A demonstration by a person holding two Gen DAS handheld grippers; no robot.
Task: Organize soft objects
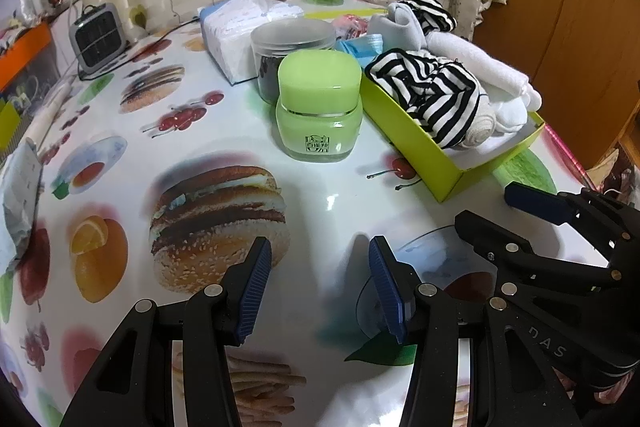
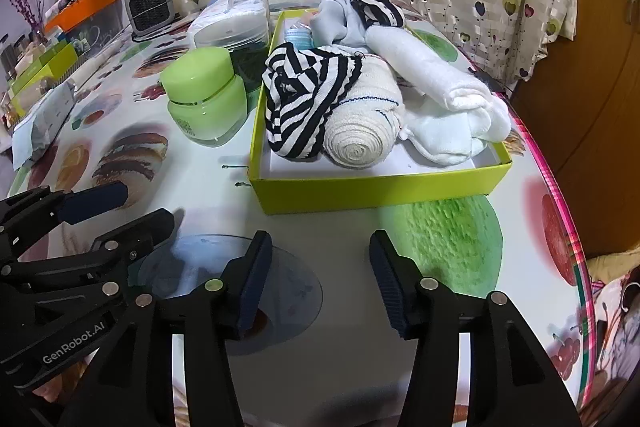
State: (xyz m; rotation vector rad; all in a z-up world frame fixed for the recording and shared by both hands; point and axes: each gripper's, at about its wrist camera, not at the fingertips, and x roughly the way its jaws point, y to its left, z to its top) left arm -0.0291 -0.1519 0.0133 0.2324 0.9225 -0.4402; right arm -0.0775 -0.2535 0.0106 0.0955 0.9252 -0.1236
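Fingers of both the left gripper [image 1: 320,291] and right gripper [image 2: 316,287] are spread, empty; rolled cloths should be tucked snugly inside the lime-green cardboard box [image 2: 376,189] near the tabletop's [image 2: 340,367] right edge.

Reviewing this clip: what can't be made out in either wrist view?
- Green box floor, right wrist: hidden under the striped cloth, rolled bandage and white towel.
- Clear jar contents, left wrist: dark, blocked by the green jar.
- Green jar label: too small to read.

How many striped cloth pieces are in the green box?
2. One striped cloth at the near left of the green box, beside the cream roll; another striped cloth at the far end. More may be hidden underneath.
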